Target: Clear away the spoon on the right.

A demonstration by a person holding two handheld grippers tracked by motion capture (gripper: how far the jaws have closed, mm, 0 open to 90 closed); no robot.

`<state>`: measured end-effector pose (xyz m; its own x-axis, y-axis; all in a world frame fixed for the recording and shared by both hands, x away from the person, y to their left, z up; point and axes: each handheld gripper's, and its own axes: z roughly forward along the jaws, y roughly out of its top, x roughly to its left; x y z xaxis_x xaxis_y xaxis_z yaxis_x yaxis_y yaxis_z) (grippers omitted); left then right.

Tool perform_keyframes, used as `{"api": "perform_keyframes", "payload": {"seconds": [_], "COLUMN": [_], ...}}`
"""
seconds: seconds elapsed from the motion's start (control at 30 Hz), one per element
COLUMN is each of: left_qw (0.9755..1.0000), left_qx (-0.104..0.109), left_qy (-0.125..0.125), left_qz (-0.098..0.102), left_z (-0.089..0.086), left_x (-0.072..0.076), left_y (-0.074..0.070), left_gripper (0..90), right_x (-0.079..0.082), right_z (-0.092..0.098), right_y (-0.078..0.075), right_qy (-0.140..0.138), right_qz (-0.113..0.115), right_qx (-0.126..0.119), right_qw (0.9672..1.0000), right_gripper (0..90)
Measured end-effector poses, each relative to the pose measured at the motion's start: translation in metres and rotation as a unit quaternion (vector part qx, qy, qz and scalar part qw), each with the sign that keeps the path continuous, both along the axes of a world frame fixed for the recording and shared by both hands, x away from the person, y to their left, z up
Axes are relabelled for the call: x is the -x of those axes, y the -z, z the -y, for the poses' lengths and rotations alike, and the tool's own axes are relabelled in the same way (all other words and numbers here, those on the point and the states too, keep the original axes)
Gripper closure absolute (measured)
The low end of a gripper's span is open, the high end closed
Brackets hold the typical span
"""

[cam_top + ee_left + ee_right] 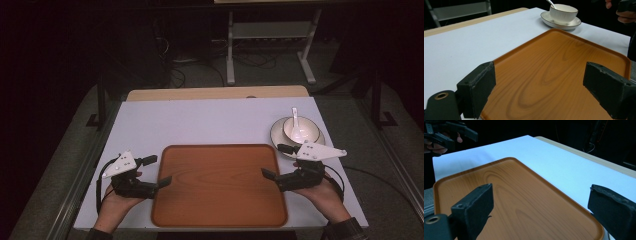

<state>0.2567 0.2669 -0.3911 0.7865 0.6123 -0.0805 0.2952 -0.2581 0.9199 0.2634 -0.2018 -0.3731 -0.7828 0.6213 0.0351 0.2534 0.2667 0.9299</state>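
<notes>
A bare wood-grain orange tray (220,200) lies on the white table top (200,122) near the front edge. My left gripper (159,171) is at the tray's left rim, jaws open and pointing inward, with nothing between them. My right gripper (274,161) mirrors it at the right rim, also open and holding nothing. In the left gripper view the open left gripper (541,87) frames the tray (554,57). The right gripper view has the right gripper (541,210) open over the tray's (506,185) corner.
A white bowl (301,131) with a white spoon (295,120) in it stands on a saucer (276,132) at the back right, just beyond my right gripper. Bare table lies behind and to the left of the tray. Past the table are the floor, cables and a metal stand.
</notes>
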Motion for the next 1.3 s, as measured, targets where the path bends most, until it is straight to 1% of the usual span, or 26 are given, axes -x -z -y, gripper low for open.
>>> {"api": "perform_keyframes", "payload": {"seconds": [0.17, 0.4, 0.5, 0.67, 0.77, 0.9, 1.17, 1.23, 1.3], "left_qw": [1.0000, 1.0000, 1.0000, 0.9999, 1.0000, 1.0000, 0.9999, 0.9999, 0.9999], "left_qx": [0.000, 0.008, 0.006, 0.007, 0.007, 0.005, 0.010, 0.010, 0.011], "left_qy": [0.000, -0.001, -0.001, -0.003, -0.002, 0.000, -0.007, -0.007, -0.009], "left_qz": [0.000, -0.004, -0.005, -0.007, -0.005, -0.007, -0.006, -0.007, -0.004], "left_z": [0.001, 0.000, -0.001, -0.002, -0.002, -0.002, -0.005, -0.005, -0.006], "left_x": [0.000, -0.001, -0.001, -0.001, -0.001, -0.002, -0.002, -0.002, -0.001], "left_y": [0.000, 0.002, 0.003, 0.003, 0.002, 0.003, 0.003, 0.003, 0.002], "left_gripper": [10.4, 10.5, 10.5, 10.5, 10.5, 10.5, 10.5, 10.5, 10.5], "right_x": [0.000, -0.004, -0.006, -0.013, -0.016, -0.024, -0.038, -0.040, -0.042], "right_z": [0.002, 0.001, 0.002, 0.003, 0.004, 0.007, 0.010, 0.010, 0.010], "right_y": [-0.002, -0.004, -0.004, -0.005, -0.004, -0.006, -0.008, -0.009, -0.009], "right_qy": [0.000, 0.001, 0.003, 0.011, 0.012, 0.018, 0.026, 0.026, 0.027], "right_qz": [0.001, -0.003, -0.005, -0.007, -0.009, -0.012, -0.018, -0.019, -0.019], "right_qx": [-0.001, 0.005, 0.008, 0.013, 0.013, 0.009, 0.012, 0.009, 0.013], "right_qw": [1.0000, 1.0000, 1.0000, 0.9998, 0.9998, 0.9997, 0.9995, 0.9994, 0.9994], "right_gripper": [6.0, 6.0, 6.0, 6.0, 6.0, 6.0, 6.0, 6.0, 6.0]}}
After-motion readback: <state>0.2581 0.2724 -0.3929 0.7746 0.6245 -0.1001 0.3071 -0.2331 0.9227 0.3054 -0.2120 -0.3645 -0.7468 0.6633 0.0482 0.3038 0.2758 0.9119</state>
